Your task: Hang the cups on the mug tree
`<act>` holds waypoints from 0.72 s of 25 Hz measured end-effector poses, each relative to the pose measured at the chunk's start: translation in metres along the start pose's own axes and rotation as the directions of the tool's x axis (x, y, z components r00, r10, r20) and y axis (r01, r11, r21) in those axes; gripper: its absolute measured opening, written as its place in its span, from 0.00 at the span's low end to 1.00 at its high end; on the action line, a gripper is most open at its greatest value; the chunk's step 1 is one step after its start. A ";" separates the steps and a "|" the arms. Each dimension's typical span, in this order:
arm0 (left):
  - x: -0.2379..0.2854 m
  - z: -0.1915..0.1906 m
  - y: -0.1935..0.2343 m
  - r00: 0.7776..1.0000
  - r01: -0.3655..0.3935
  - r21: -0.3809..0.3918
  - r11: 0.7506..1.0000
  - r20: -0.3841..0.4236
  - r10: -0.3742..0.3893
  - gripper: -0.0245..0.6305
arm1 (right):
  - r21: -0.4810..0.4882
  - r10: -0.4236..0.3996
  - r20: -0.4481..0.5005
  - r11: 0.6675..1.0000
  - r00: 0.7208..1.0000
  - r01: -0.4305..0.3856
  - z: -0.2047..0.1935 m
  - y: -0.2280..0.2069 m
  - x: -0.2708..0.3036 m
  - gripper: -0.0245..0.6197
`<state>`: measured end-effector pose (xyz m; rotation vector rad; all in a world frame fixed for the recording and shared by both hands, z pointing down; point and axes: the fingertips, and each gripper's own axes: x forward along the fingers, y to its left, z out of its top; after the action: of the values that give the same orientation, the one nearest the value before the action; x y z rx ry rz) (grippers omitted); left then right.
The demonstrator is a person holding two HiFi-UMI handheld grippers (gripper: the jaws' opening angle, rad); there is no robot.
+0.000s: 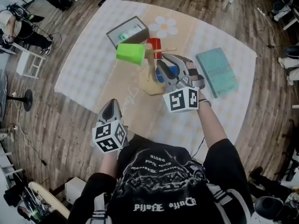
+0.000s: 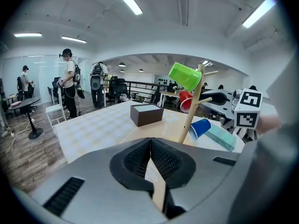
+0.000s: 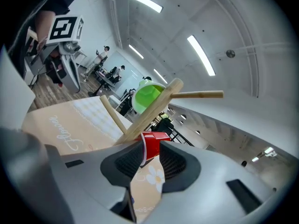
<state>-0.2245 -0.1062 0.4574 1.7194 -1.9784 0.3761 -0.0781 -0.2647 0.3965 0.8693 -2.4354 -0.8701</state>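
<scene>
1. Right gripper view shows the right hand-held gripper point(image 3: 150, 146) released, its jaws apart and the pads pressing nothing. The red cup point(image 3: 152, 141) shows in the gap, hung on the mug tree point(image 3: 152, 113) just past the tips.
2. Left hand-held gripper point(image 2: 150, 141) is clenched on nothing, above the desk point(image 1: 93, 73).
3. Green cup point(image 3: 148, 97) hangs on a high peg and the blue cup point(image 2: 202, 127) on a low one.
4. The cups look like thin plastic, so probably light, slick and easily crushed. Pinch the rim wall gently, with one jaw inside.
</scene>
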 end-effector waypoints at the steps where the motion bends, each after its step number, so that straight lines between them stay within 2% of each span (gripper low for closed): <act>1: 0.000 0.000 -0.001 1.000 0.009 0.000 1.000 0.000 -0.009 0.07 | 0.029 -0.003 0.001 1.000 1.000 0.003 0.001 -0.002 -0.002 0.23; 5: -0.008 -0.001 -0.007 0.999 0.049 -0.002 0.999 0.022 -0.049 0.07 | 0.120 -0.002 0.012 0.993 1.000 0.000 0.010 -0.002 -0.016 0.26; 8: -0.011 0.003 -0.023 0.990 0.125 0.000 0.992 0.059 -0.124 0.07 | 0.173 -0.003 0.004 0.985 1.000 0.002 0.014 -0.005 -0.034 0.28; 13: -0.021 0.013 -0.046 0.954 0.269 0.016 0.963 0.130 -0.269 0.07 | 0.233 -0.043 -0.014 0.971 0.999 0.045 0.022 -0.007 -0.063 0.28; 18: -0.029 0.021 -0.065 0.909 0.370 0.058 0.927 0.185 -0.374 0.07 | 0.311 -0.104 -0.071 0.943 0.992 0.121 0.015 -0.010 -0.096 0.28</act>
<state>-0.1619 -0.1039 0.4173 2.1636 -1.7163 0.0976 -0.0131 -0.2004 0.3633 1.1389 -2.5375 -0.4908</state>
